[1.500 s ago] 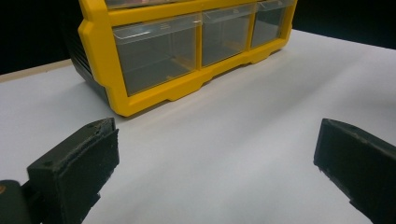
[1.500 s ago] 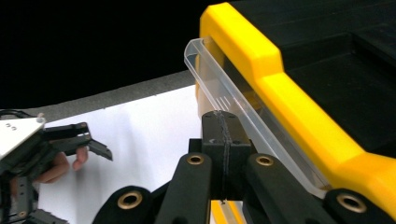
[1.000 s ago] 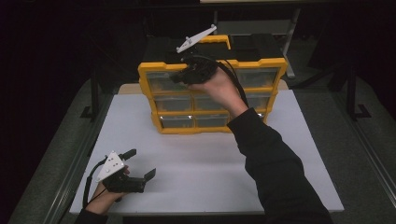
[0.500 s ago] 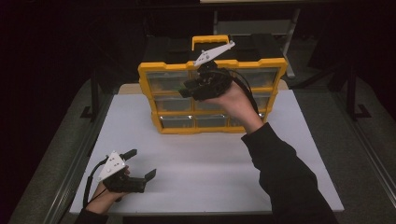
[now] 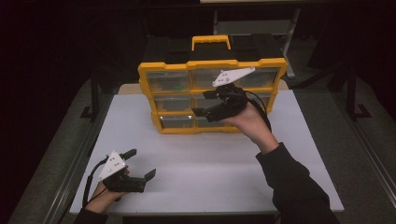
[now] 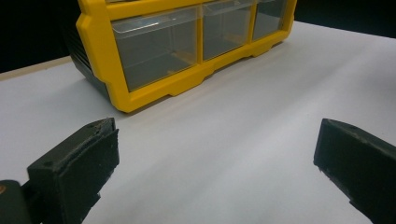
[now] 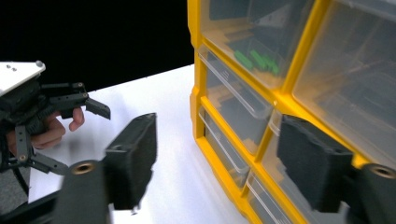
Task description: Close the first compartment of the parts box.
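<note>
A yellow organizer [image 5: 212, 64] with clear drawers and a top handle stands at the back of the white table [image 5: 224, 172]. My right gripper [image 5: 203, 102] hovers just in front of its middle and lower drawers; its jaws have just been opening and stand open with nothing between them. In the right gripper view, that gripper [image 7: 224, 163] points at the cabinet's yellow frame [image 7: 280, 100], and green parts [image 7: 254, 58] lie in an upper drawer. My left gripper [image 5: 141, 163] rests near the table's front left corner, open and holding nothing. Its view [image 6: 215, 154] faces the organizer's bottom row [image 6: 154, 88].
The table's front edge runs just below the left hand. Metal rails [image 5: 74, 172] border the table on both sides, and the surroundings are dark. A person's dark sleeve [image 5: 299, 186] crosses the right front of the table.
The right gripper has come down from the organizer's top edge to in front of its middle drawers, shifting right, and its jaws have spread apart. The left gripper has stayed put.
</note>
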A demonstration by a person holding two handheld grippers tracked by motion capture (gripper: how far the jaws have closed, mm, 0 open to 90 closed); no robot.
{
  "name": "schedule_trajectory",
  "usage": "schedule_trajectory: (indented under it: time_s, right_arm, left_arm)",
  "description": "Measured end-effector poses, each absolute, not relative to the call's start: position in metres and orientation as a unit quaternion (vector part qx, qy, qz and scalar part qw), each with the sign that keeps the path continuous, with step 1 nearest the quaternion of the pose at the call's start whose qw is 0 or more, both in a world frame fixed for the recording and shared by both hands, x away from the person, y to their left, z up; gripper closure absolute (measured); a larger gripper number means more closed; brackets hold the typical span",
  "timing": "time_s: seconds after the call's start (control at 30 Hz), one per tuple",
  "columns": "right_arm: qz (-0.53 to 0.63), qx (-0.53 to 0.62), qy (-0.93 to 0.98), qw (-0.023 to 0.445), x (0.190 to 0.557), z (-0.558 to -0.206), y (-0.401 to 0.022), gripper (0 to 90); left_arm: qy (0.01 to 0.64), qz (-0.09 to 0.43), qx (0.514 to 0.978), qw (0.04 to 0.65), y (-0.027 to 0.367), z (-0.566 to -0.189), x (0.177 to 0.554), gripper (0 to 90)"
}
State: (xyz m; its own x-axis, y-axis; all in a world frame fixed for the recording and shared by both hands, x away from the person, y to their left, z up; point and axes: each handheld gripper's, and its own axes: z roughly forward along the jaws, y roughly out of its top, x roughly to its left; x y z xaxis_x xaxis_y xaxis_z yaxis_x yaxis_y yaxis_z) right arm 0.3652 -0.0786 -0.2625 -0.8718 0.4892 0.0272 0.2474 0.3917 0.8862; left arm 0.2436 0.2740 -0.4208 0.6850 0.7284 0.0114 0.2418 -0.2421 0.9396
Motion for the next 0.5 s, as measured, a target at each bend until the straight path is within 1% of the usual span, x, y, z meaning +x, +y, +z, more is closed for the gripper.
schedule_trajectory:
  time_s: [0.1,0.2,0.3,0.43,0.5]
  right_arm:
    - [0.512,0.231,0.816,0.135,0.359,-0.275,-0.09,15.6]
    - [0.517,0.235,0.812,0.138,0.356,-0.282,-0.094,13.3]
    - [0.522,0.242,0.803,0.153,0.349,-0.295,-0.102,10.0]
    - [0.526,0.254,0.797,0.154,0.342,-0.308,-0.109,8.5]
    - [0.529,0.257,0.793,0.159,0.34,-0.314,-0.112,8.0]
  left_arm:
    - [0.32,0.23,0.755,0.524,0.274,-0.421,0.244,0.0]
    - [0.32,0.229,0.756,0.522,0.274,-0.421,0.244,0.0]
    - [0.317,0.232,0.759,0.519,0.275,-0.42,0.245,0.0]
    - [0.333,0.228,0.751,0.522,0.275,-0.42,0.245,0.0]
    - [0.328,0.229,0.755,0.52,0.275,-0.42,0.245,0.0]
